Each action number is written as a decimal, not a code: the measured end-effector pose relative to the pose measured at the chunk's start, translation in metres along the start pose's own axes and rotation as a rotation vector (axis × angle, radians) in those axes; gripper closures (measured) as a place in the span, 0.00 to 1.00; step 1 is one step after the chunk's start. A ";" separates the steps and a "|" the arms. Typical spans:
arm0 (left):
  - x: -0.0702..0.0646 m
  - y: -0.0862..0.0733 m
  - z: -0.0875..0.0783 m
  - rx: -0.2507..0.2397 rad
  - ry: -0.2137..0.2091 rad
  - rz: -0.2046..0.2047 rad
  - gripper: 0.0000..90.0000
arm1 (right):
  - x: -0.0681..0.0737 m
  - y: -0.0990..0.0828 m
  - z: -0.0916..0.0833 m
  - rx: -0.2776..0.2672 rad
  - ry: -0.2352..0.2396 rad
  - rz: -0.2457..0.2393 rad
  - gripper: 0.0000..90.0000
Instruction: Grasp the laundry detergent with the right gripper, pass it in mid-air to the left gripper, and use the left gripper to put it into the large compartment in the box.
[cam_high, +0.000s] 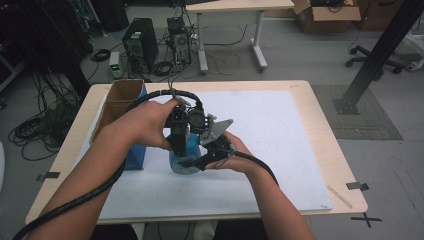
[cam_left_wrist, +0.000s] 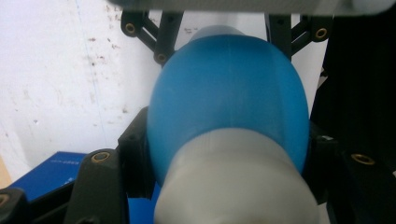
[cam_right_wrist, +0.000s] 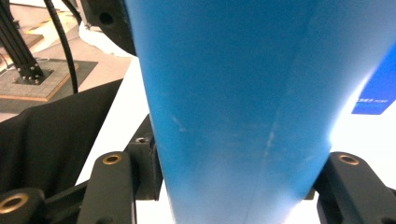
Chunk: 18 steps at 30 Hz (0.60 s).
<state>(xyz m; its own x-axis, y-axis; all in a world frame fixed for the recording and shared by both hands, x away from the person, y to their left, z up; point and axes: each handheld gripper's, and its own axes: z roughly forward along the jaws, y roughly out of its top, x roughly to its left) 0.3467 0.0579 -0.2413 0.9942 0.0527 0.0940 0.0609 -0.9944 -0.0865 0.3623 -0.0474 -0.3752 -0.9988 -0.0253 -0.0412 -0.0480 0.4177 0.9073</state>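
Item: blue bottle, white neck, standing on white mat, table centre. Left gripper clamping its upper part; right gripper clamping body lower down. Risk: 2 grips pulling crosswise, bottle slipping or tipping.

Blue bottle, white cap, above white mat

Bare forearms, black two-jaw grippers

Left gripper and right gripper: brass-ringed screws, ribbed black cables, one grey three-cornered plate.
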 end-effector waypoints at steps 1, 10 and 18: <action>0.001 0.000 -0.001 -0.003 0.001 -0.006 0.42 | 0.000 0.000 0.000 0.000 0.000 0.000 0.48; 0.003 0.001 -0.001 -0.002 0.002 -0.020 0.42 | -0.003 -0.002 -0.007 -0.052 -0.037 0.055 0.28; 0.004 0.002 -0.005 0.003 0.004 -0.025 0.42 | -0.003 -0.003 -0.005 -0.059 -0.033 0.061 0.21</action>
<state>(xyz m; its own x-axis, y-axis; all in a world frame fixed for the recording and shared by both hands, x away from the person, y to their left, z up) 0.3505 0.0561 -0.2358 0.9919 0.0775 0.1004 0.0863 -0.9924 -0.0874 0.3655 -0.0531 -0.3759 -0.9996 0.0292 0.0022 0.0127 0.3628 0.9318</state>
